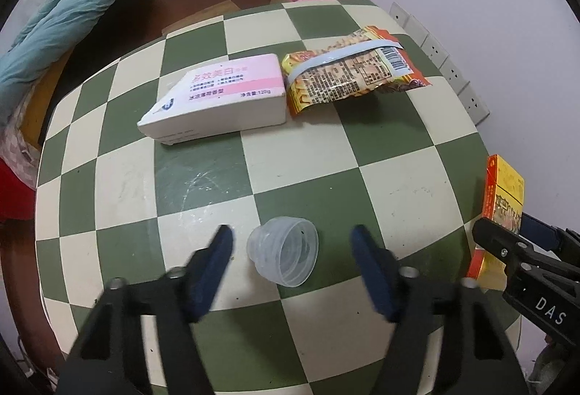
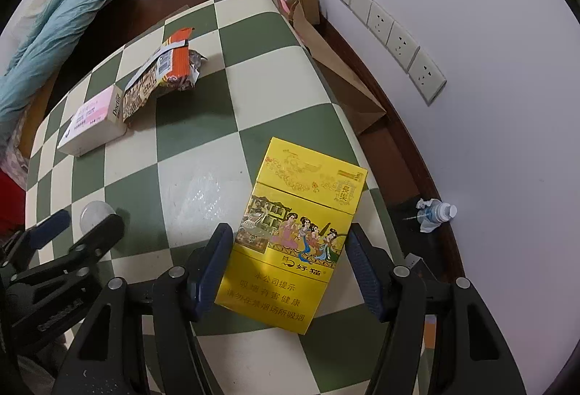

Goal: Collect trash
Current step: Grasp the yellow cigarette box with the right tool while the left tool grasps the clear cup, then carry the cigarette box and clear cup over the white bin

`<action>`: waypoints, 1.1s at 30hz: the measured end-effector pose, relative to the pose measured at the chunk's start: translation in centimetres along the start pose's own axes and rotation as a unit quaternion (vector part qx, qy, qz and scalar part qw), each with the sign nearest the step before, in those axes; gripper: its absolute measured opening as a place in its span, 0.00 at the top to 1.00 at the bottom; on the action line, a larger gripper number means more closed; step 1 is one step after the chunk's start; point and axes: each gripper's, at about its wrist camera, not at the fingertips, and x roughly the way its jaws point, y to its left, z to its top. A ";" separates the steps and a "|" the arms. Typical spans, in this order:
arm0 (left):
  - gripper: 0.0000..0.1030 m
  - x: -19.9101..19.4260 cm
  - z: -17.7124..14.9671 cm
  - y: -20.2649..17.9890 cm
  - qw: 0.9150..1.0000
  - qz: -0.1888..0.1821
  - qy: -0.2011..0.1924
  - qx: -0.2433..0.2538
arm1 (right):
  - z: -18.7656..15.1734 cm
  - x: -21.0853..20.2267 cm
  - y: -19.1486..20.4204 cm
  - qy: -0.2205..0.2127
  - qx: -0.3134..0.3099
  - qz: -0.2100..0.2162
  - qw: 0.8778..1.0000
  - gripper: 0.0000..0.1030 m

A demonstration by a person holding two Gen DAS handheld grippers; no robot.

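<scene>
The left gripper (image 1: 291, 242) is held wide around the clear plastic cup (image 1: 283, 255), lying on its side on the checkered table (image 1: 203, 177). The right gripper (image 2: 288, 242) is held wide around the yellow box (image 2: 290, 239). The cup could be squashed or rolled away if squeezed hard.

Both tongs (image 1: 291, 242) (image 2: 288, 242) spread wide, level

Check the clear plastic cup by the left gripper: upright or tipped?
Tipped. The clear plastic cup lies on its side on the checkered table, open mouth facing the camera, between the open fingers of the left gripper.
</scene>
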 end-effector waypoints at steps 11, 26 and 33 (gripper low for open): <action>0.90 -2.9 -0.4 0.8 0.999 0.012 -0.041 0.004 | 0.0 -0.6 0.7 -0.010 -0.002 0.016 1.000 0.37; 0.89 -5.8 -1.8 7.7 0.993 -0.034 -0.074 -0.082 | 0.0 -3.6 1.6 -0.040 -0.001 0.043 0.998 0.37; 0.89 -6.9 -2.6 8.4 0.992 -0.026 -0.091 -0.083 | -0.1 -3.4 1.2 -0.039 0.004 0.047 0.998 0.37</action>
